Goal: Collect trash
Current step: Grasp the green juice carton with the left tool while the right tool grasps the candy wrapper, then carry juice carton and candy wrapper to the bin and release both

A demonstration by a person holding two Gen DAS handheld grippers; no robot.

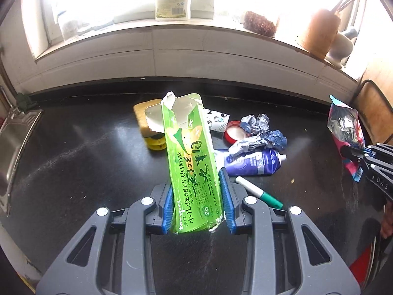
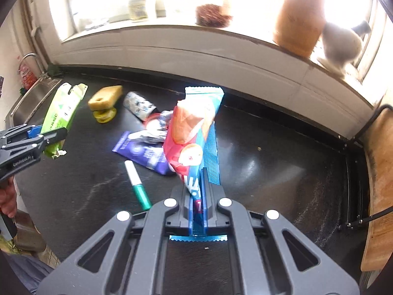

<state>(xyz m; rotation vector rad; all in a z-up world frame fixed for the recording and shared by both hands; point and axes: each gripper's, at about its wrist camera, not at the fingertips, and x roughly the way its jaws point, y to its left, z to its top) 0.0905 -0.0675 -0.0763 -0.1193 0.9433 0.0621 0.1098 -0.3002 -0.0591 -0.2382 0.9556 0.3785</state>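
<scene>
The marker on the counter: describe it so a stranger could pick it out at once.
On the black counter under the windowsill, find the pile of trash in the middle. The marker lies at its near edge, just in front of the squashed purple tube. It is the only thin stick there, white with a green cap.

Countertop: black, glossy, scuffed. Green carton: printed card, torn edges, foil-lined inside. Snack wrapper: shiny crinkled plastic film. Sink: brushed metal. Sponge: porous yellow foam. Gripper bodies: matt grey plastic.
</scene>
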